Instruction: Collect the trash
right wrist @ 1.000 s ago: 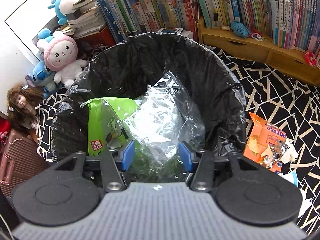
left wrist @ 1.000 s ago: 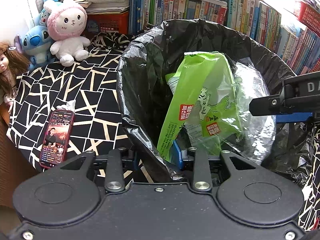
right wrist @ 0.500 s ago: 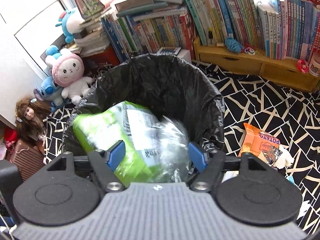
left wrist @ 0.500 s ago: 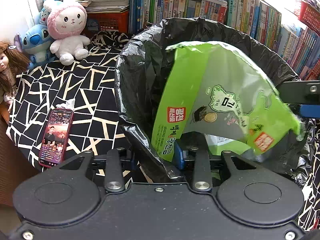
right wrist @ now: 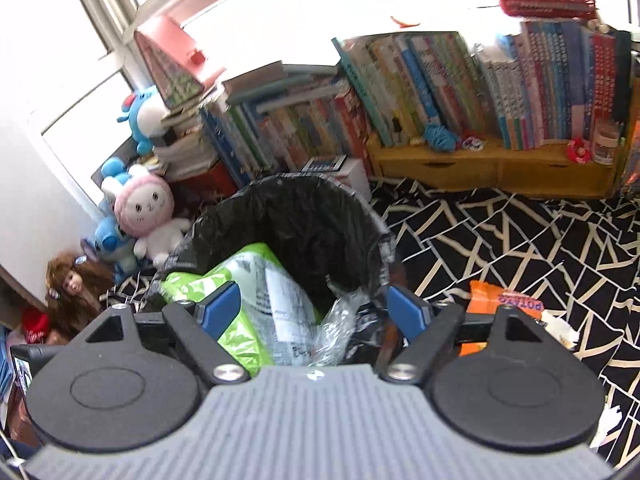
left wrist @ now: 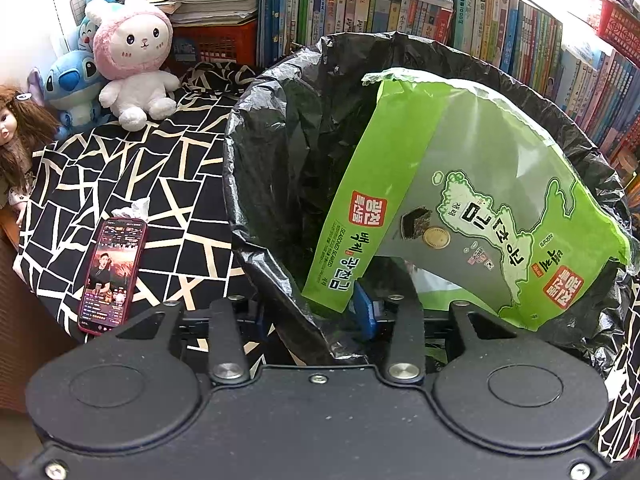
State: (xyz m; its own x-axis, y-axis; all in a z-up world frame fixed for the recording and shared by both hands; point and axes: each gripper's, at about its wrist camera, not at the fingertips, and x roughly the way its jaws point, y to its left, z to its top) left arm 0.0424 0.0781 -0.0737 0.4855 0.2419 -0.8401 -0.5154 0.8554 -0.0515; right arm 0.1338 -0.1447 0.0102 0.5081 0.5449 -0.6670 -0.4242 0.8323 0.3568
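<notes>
Your left gripper [left wrist: 316, 314] sits at the near rim of the black plastic trash bag [left wrist: 276, 168] that lines the round bin. Its blue fingers [left wrist: 365, 312] have the bag's edge between them, and they have just been opening a little, so you cannot tell if they press on the plastic. Your right gripper [right wrist: 314, 306] is wide apart with nothing held; its jaws have just been opening. Below it, the big green seaweed snack wrapper [left wrist: 460, 184] stands inside the bag, leaning on the far side, with a bit of clear crinkly plastic [right wrist: 340, 316] beside it. An orange snack packet [right wrist: 502, 304] lies on the black cloth with white lines [right wrist: 500, 236], just beside the bin. On the other side, a red phone [left wrist: 112, 276] lies on that cloth, touching a small white crumpled tissue [left wrist: 132, 210].
</notes>
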